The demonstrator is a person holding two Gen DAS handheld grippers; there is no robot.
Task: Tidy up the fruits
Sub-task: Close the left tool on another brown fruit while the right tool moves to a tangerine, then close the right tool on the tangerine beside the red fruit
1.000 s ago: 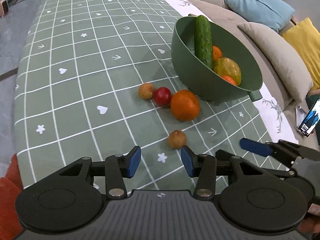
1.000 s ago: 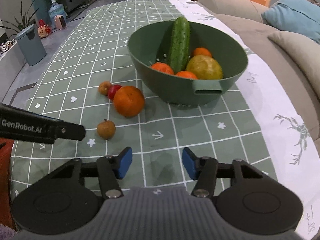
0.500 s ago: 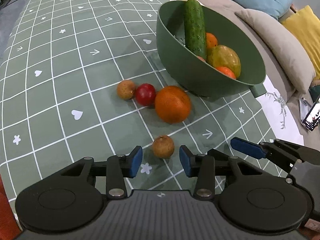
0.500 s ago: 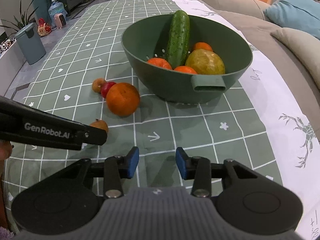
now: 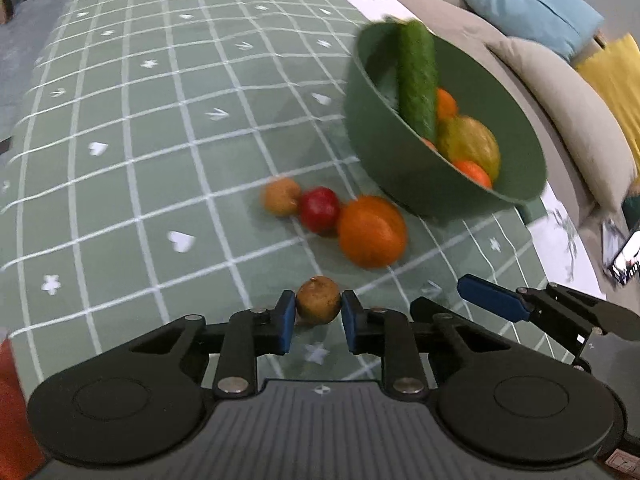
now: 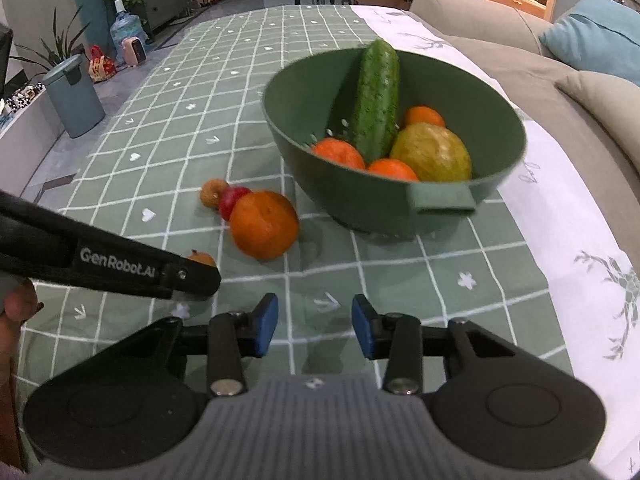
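Now that my left gripper (image 5: 318,322) has closed on the small brown fruit (image 5: 318,299), it can go into the bowl (image 5: 384,160); my right gripper (image 6: 315,326) waits with jaws open.

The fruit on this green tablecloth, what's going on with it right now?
A person is sorting fruit with a handheld gripper in each hand. The left gripper has its fingers on either side of a small brown fruit on the tablecloth, apparently closing on it. The right gripper is open and holds nothing. An orange, a red fruit and another brown fruit lie beside the green bowl, which holds a cucumber and more fruit.
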